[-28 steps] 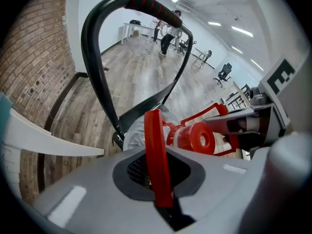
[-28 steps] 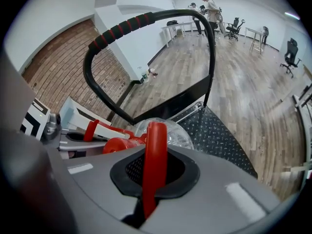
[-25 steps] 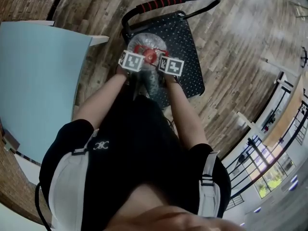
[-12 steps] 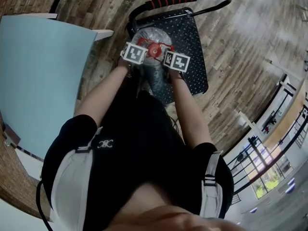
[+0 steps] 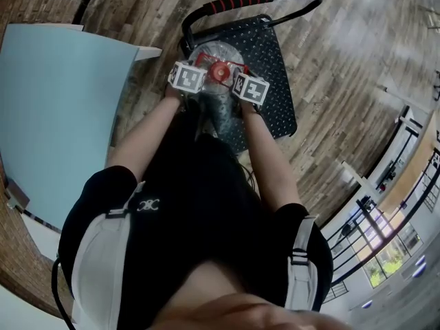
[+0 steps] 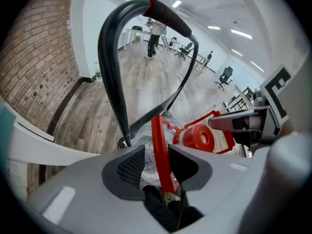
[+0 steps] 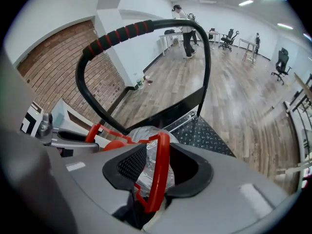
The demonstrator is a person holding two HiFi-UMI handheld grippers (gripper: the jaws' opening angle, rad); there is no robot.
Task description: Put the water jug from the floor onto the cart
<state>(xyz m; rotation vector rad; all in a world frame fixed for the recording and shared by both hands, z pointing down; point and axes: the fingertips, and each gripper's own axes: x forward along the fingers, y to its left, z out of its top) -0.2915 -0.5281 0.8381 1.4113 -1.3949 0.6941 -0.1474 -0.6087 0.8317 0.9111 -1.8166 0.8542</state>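
Note:
The clear water jug (image 5: 218, 108) with a red cap (image 5: 218, 72) stands on the black studded cart deck (image 5: 273, 60). My left gripper (image 5: 198, 82) and right gripper (image 5: 237, 86) flank the cap from either side. A red carrying handle (image 6: 159, 150) runs between the left gripper's (image 6: 157, 164) jaws, which are opening, with a gap beside the strap. In the right gripper view the handle's other side (image 7: 160, 162) stands between the right gripper's (image 7: 157, 168) jaws, also opening and clear of it. The jug's lower body is hidden by the grippers and arms.
The cart's push bar with its red-and-black grip (image 5: 240, 2) arches just beyond the jug. A light-blue tabletop (image 5: 55, 108) lies at the left, next to a brick wall (image 6: 34, 77). Wooden floor surrounds the cart. A railing (image 5: 385, 205) runs at the right; people and office chairs stand far off.
The jug has stayed on the cart deck. The left gripper's marker cube has edged a little leftwards, away from the red cap; the right one has hardly shifted.

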